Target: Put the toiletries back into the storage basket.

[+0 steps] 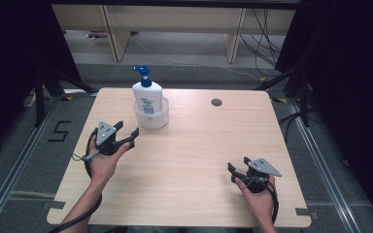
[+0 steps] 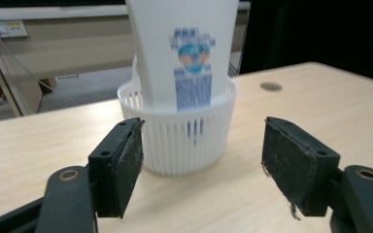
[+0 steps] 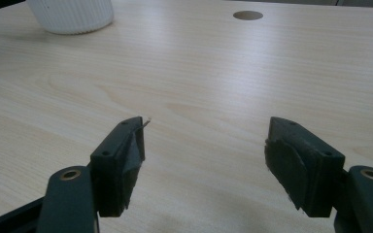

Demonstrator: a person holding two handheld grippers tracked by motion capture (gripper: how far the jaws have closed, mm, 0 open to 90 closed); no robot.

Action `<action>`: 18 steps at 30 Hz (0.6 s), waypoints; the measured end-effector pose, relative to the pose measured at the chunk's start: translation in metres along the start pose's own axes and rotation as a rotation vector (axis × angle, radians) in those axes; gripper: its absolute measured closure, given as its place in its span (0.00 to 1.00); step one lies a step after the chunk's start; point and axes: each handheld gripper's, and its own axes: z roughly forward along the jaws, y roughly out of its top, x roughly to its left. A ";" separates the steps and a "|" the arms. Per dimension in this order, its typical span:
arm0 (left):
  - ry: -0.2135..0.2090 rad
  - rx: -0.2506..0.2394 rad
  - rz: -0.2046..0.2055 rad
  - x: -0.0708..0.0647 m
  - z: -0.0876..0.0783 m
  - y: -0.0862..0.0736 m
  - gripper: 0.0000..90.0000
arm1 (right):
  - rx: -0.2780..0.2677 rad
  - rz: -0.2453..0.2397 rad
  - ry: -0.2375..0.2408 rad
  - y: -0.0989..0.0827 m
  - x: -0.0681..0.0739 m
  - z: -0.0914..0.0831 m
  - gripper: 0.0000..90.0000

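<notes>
Jaws of the left gripper (image 1: 129, 136) stand wide apart and hold nothing; in the left gripper view they frame the white slatted basket (image 2: 184, 131), near it but not touching. The right gripper (image 1: 239, 170), equally wide open and empty, hovers near the worktop's near right corner, well apart from the basket, with bare wood between its jaws in the right gripper view. The basket stands near the far edge of the worktop (image 1: 194, 160), left of centre, and holds an upright white pump bottle (image 1: 146, 94) with a blue pump head. A round cable hole (image 1: 216, 102) lies near the far edge, right of the basket. Judged from this arrangement, the work is at its start: the left gripper is lined up to approach the basket or bottle, and nothing is grasped or moved yet. The bottle's blue label is too blurred to read; a "5" (image 1: 59, 131) is marked on the floor left of the worktop.
</notes>
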 end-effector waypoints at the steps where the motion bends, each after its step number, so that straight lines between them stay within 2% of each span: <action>1: -0.003 0.012 0.001 -0.001 -0.002 -0.005 0.35 | -0.003 -0.004 -0.003 0.000 0.000 0.000 0.35; 3: -0.007 0.036 0.010 -0.002 -0.005 -0.018 0.35 | -0.010 -0.017 -0.011 0.000 -0.001 0.000 0.35; 10: -0.016 0.081 0.000 -0.003 -0.016 -0.047 0.34 | -0.004 -0.005 -0.005 0.000 0.000 0.000 0.35; 11: -0.021 0.078 -0.011 -0.003 -0.019 -0.052 0.34 | -0.019 -0.017 -0.011 -0.001 0.000 0.003 0.35; 12: -0.017 0.070 -0.005 -0.003 -0.020 -0.054 0.34 | -0.015 -0.021 -0.011 0.000 -0.001 0.001 0.35; 16: -0.006 0.049 0.006 -0.001 -0.023 -0.057 0.34 | -0.017 -0.015 -0.007 0.000 0.000 0.001 0.35; 18: 0.002 0.032 -0.007 0.001 -0.025 -0.059 0.34 | -0.003 -0.009 0.003 0.000 0.000 0.001 0.35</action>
